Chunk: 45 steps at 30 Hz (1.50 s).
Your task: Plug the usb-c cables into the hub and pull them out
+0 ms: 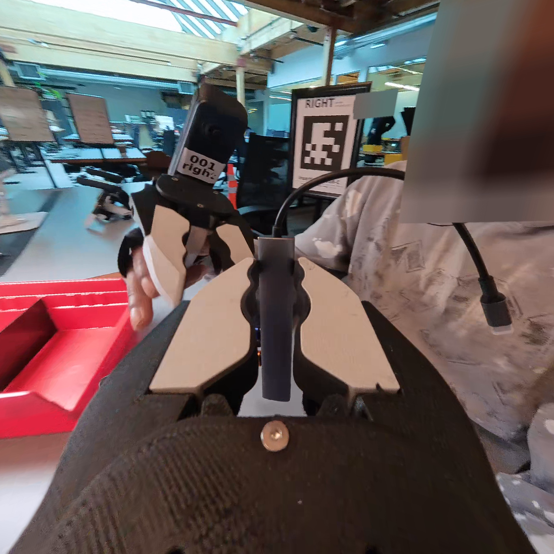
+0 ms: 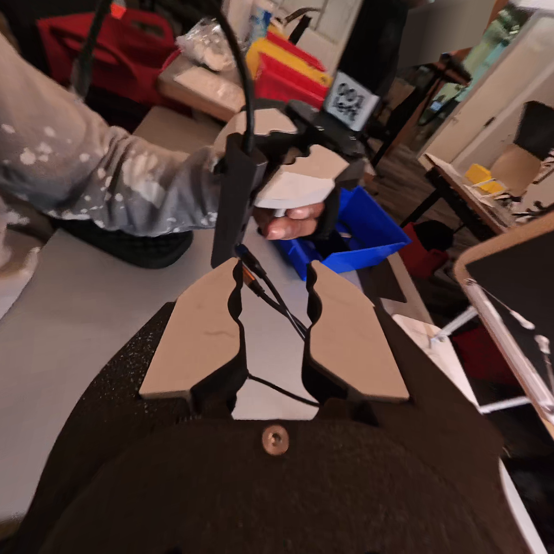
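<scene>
My left gripper (image 1: pixel 275 263) is shut on the dark grey hub (image 1: pixel 275 314) and holds it upright above the table. The hub's own black cable (image 1: pixel 329 177) arcs right and ends in a free plug (image 1: pixel 496 314). In the right wrist view the hub (image 2: pixel 236 195) hangs from the left gripper (image 2: pixel 239 159). Two thin usb-c cables are plugged into its lower side, one with a blue-marked plug (image 2: pixel 250 254) and one with an orange-marked plug (image 2: pixel 251 280). My right gripper (image 2: pixel 274 263) is open, its tips on either side of these plugs and not touching them. It also shows in the left wrist view (image 1: pixel 204 269).
A red bin (image 1: pixel 60 344) stands to the left and a blue bin (image 2: pixel 359 239) behind the hub. A framed sign with a black-and-white marker (image 1: pixel 325 141) stands at the back. The person's patterned sleeve (image 2: pixel 90 180) crosses the white table (image 2: pixel 90 299). A dark panel (image 2: pixel 509 284) is at the right. The tips of one gripper are about 5 cm away from the tips of the other.
</scene>
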Tool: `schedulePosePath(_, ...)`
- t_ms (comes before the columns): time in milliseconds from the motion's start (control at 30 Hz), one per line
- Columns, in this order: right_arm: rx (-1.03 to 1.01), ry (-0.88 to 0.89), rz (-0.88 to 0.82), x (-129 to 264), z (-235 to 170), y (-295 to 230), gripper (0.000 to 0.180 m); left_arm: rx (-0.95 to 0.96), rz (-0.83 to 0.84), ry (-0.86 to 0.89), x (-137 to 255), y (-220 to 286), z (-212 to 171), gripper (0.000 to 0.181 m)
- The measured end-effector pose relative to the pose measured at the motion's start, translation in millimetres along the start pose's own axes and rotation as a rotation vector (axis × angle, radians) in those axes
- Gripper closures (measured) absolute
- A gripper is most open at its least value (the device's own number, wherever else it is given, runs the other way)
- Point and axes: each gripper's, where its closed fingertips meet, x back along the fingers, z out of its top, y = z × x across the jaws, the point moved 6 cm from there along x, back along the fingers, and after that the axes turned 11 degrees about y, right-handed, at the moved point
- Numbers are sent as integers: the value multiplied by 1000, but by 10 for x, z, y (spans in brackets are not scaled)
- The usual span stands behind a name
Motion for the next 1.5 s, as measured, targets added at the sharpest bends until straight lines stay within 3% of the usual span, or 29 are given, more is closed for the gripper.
schedulePosePath(100,17,-53,93,-128,-59,-156,142,36,-68,4,-57,49,-32,159)
schedulePosePath(167,32,-81,116,-179,-101,-203,161,40,-75,14,-66,53,-33,159)
schedulePosePath(233,29,-71,109,-175,-101,-185,167,44,-44,29,-32,21,-20,159)
schedulePosePath(400,-98,-47,-24,-13,-146,87,172,-5,341,124,255,-309,123,160)
schedulePosePath(533,-222,-12,-116,137,-200,289,173,-37,499,-55,306,-430,-37,152)
schedulePosePath(667,-266,-10,-139,134,-210,324,173,-24,522,-134,161,-501,-164,156)
schedulePosePath(733,-278,11,-156,124,-185,343,173,-55,546,-149,136,-527,-178,168)
schedulePosePath(900,-355,177,-195,132,-88,433,170,-104,575,-45,149,-494,-19,170)
schedulePosePath(1200,-323,298,-184,115,11,404,173,-91,532,110,92,-466,66,170)
schedulePosePath(1500,-286,112,-129,101,-71,311,174,-70,539,-40,57,-403,24,163)
